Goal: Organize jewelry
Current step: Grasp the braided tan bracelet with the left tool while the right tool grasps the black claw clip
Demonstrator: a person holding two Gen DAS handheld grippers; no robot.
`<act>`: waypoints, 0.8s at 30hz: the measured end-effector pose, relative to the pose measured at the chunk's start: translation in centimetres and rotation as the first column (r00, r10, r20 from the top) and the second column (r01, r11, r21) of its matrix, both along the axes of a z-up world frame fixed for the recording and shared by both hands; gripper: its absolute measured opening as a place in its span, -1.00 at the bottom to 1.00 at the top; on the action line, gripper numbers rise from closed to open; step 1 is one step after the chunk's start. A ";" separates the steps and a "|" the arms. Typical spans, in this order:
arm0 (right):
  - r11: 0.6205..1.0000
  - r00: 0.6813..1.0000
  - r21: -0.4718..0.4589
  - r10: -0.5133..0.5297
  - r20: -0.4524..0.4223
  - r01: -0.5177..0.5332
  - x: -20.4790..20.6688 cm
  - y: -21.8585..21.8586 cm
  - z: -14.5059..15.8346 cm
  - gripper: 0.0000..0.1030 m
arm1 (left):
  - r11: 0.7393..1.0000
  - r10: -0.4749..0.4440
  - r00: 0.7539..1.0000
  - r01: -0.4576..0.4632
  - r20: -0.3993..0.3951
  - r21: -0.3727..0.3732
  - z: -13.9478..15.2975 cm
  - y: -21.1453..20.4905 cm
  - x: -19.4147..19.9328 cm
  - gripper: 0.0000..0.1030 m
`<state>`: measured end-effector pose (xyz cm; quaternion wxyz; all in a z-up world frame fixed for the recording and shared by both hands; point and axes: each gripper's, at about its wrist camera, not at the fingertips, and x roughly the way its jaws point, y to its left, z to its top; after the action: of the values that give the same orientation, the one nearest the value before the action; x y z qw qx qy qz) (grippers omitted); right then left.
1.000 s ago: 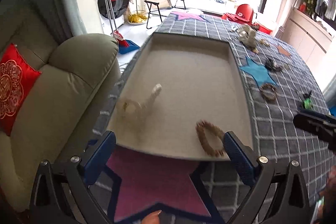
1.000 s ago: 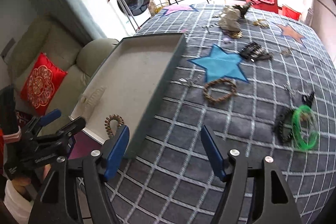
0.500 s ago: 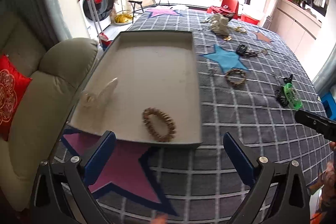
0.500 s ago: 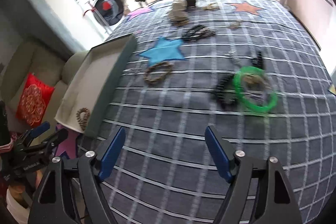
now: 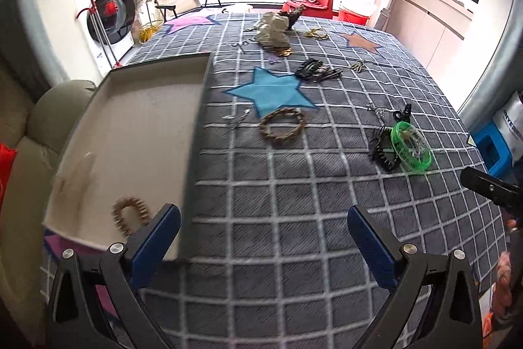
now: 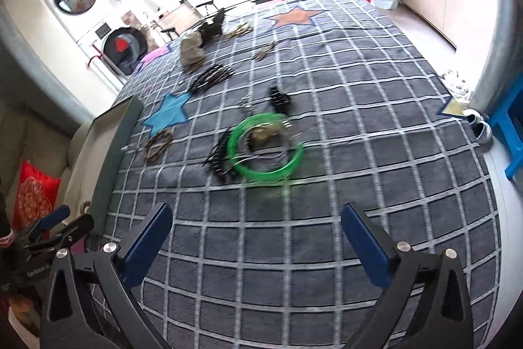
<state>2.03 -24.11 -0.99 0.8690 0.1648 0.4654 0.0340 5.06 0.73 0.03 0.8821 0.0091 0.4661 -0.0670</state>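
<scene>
A beige tray [image 5: 137,133] lies at the left on the grey checked cloth [image 5: 294,185]. A brown bead bracelet [image 5: 129,213] lies at its near edge, with a pale piece to its left. On the cloth lie a woven brown bracelet [image 5: 282,126], a green bangle [image 5: 411,148] beside a black claw clip [image 5: 382,149], and black hair clips [image 5: 315,69]. My left gripper [image 5: 263,236] is open and empty over the cloth by the tray's near right corner. My right gripper [image 6: 255,237] is open and empty, in front of the green bangle [image 6: 264,149].
More small jewelry and a pale cloth heap [image 5: 273,31] lie at the far end of the table. A beige sofa [image 5: 42,120] with a red cushion stands left of the tray. A blue stool [image 6: 510,133] stands at the right, past the table edge.
Both grippers have swung to the right: the tray has slid left in the left view, and the green bangle now sits centred ahead of the right gripper. Both stay open.
</scene>
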 end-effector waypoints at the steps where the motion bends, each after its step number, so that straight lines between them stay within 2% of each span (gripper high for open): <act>1: 1.000 1.000 -0.002 -0.007 -0.002 0.007 0.0 -0.4 -0.1 0.99 | 1.000 0.003 1.000 -0.003 -0.003 -0.001 -0.2 -0.4 0.4 0.99; 7: 0.999 0.999 0.002 -0.047 -0.019 0.047 1.9 -2.2 -0.8 0.99 | 1.000 0.013 1.000 -0.013 -0.016 0.004 -1.5 -2.0 3.1 0.99; 19: 0.999 0.998 -0.030 -0.045 -0.033 0.044 7.2 -2.8 -1.7 0.99 | 0.997 0.002 1.000 -0.001 -0.020 0.080 -3.7 -4.1 8.5 0.99; 24: 0.998 0.999 -0.054 -0.022 -0.030 0.020 9.3 -2.2 -1.9 0.89 | 0.996 -0.024 0.999 0.026 -0.020 0.085 -4.1 -4.9 10.4 0.99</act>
<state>11.32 -26.29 -2.87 0.8662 0.1469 0.4776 0.0098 15.43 -4.18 -4.05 0.8755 0.0521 0.4768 -0.0582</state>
